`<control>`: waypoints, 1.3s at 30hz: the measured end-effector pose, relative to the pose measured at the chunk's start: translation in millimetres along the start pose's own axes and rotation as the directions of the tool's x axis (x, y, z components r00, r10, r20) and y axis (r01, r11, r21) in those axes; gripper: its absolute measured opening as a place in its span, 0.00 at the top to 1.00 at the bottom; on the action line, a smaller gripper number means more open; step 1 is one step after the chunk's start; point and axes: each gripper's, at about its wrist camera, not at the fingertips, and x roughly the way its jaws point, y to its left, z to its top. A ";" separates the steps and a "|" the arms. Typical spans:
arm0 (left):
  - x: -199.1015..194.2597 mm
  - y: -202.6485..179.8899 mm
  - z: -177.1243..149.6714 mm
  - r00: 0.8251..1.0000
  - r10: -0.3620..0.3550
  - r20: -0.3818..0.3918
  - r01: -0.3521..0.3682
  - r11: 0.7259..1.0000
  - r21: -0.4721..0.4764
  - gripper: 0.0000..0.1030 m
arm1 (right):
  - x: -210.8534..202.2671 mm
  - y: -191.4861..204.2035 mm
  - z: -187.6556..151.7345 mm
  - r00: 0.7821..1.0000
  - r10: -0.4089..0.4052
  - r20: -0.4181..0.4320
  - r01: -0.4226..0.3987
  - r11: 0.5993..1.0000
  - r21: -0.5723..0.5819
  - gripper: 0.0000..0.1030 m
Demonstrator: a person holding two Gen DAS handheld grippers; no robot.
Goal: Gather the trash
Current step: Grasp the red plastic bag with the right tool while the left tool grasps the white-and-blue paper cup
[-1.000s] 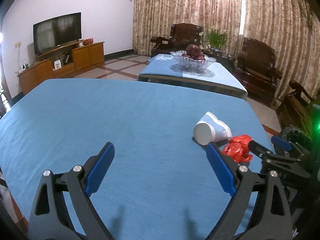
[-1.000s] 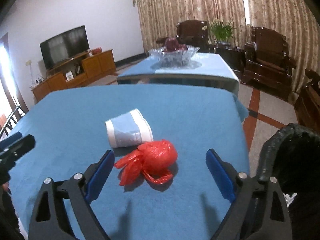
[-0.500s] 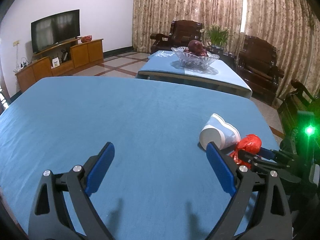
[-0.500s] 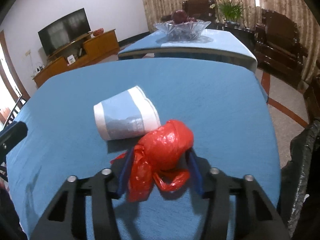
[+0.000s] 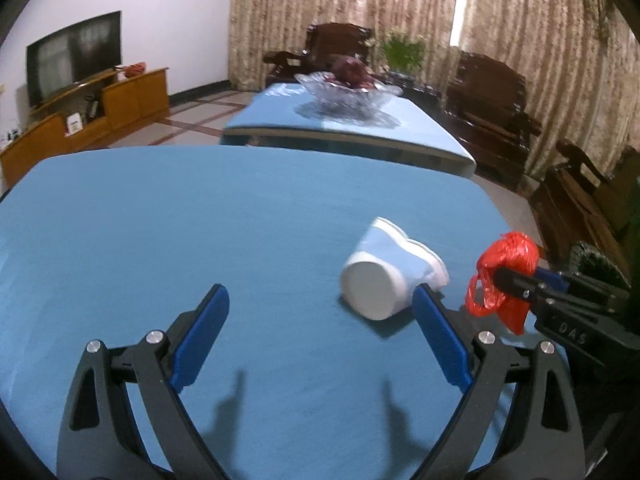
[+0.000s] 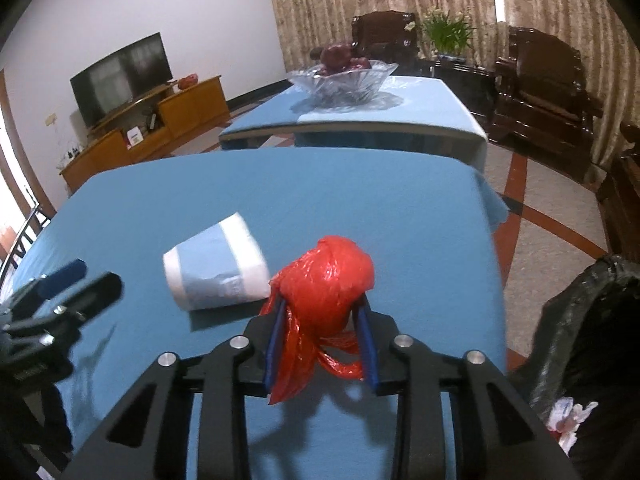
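A crumpled red plastic bag [image 6: 328, 276] sits between the blue pads of my right gripper [image 6: 322, 304]. Its jaws are closing and the pads press on the bag from both sides, a little above the blue tablecloth [image 6: 400, 208]. The left wrist view shows the same red bag [image 5: 506, 264] in the right gripper [image 5: 516, 280] near the table's right edge. A white and light-blue paper cup [image 6: 216, 266] lies on its side just left of the bag. My left gripper [image 5: 320, 294] stands open over the cloth, its right finger close to the cup [image 5: 384, 272], with nothing between its fingers.
A bin lined with a black bag [image 6: 580, 320] stands off the table's right side, white scraps inside. Behind is a second blue table [image 5: 400, 120] with a glass fruit bowl [image 5: 348, 84]. Dark armchairs [image 5: 492, 108] and a TV cabinet [image 5: 100, 108] line the room.
My right gripper went from wide open around the red bag to closed on it, and the bag has come up off the cloth. My left gripper has moved closer to the paper cup.
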 end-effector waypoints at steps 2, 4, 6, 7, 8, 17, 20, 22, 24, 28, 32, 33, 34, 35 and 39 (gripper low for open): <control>8.5 -7.3 0.5 1.000 -0.013 -0.010 0.013 1.000 0.008 0.12 | 1.4 -3.5 0.4 1.000 -0.012 -0.003 0.012 1.000 0.001 0.69; 15.4 -12.6 2.6 1.000 -0.023 -0.018 0.023 1.000 0.014 0.13 | 2.5 -8.1 0.9 1.000 -0.017 -0.004 0.017 1.000 0.011 0.69; 24.0 -16.9 5.3 0.999 -0.029 -0.027 0.030 0.999 0.017 0.13 | 3.7 -12.5 1.0 1.000 -0.021 -0.005 0.021 1.000 0.023 0.69; 28.6 -18.3 6.6 0.999 -0.031 -0.036 0.032 0.999 0.018 0.13 | 3.7 -14.8 1.7 1.000 -0.021 -0.005 0.021 0.999 0.026 0.69; 34.4 -19.4 8.1 0.998 -0.035 -0.046 0.036 0.999 0.017 0.13 | 3.9 -16.1 1.8 1.000 -0.020 -0.005 0.021 0.999 0.029 0.69; 69.8 -26.2 10.1 0.989 -0.078 -0.128 0.079 0.997 0.004 0.13 | 5.8 -20.6 1.8 1.000 -0.016 -0.003 0.016 0.999 0.036 0.69; 75.0 -29.7 9.3 0.985 -0.095 -0.142 0.095 0.995 -0.006 0.13 | 5.9 -23.1 0.2 1.000 -0.014 -0.007 0.014 0.999 0.036 0.69; 76.4 -32.5 8.2 0.983 -0.115 -0.145 0.115 0.993 -0.012 0.26 | 7.4 -23.5 -0.6 1.000 -0.012 -0.011 0.012 0.999 0.036 0.69; 75.7 -36.3 8.4 0.983 -0.120 -0.142 0.119 0.993 -0.014 0.30 | 10.5 -24.4 -2.2 1.000 -0.014 -0.020 0.014 0.999 0.035 0.69; 70.2 -35.8 9.1 0.983 -0.134 -0.123 0.129 0.991 -0.045 0.40 | 16.3 -26.6 -6.2 0.999 -0.016 -0.038 0.018 0.999 0.038 0.69; 62.9 -36.8 7.8 0.986 -0.124 -0.108 0.120 0.992 -0.038 0.42 | 16.5 -27.6 -7.2 0.999 -0.014 -0.041 0.016 0.999 0.042 0.69; 60.6 -36.6 7.3 0.987 -0.121 -0.104 0.117 0.992 -0.037 0.42 | 16.1 -27.7 -6.6 0.999 -0.013 -0.040 0.015 0.999 0.043 0.69; 57.8 -35.8 6.7 0.988 -0.118 -0.100 0.115 0.993 -0.041 0.42 | 15.3 -27.8 -6.2 0.999 -0.012 -0.038 0.014 0.999 0.043 0.69; 53.3 -34.6 5.7 0.989 -0.116 -0.093 0.111 0.992 -0.053 0.43 | 14.3 -27.8 -6.2 0.999 -0.011 -0.035 0.012 0.999 0.043 0.69; 35.4 -30.1 1.2 0.993 -0.095 -0.075 0.089 0.993 -0.074 0.43 | 7.6 -25.8 -4.8 1.000 -0.002 -0.021 0.003 0.999 0.036 0.69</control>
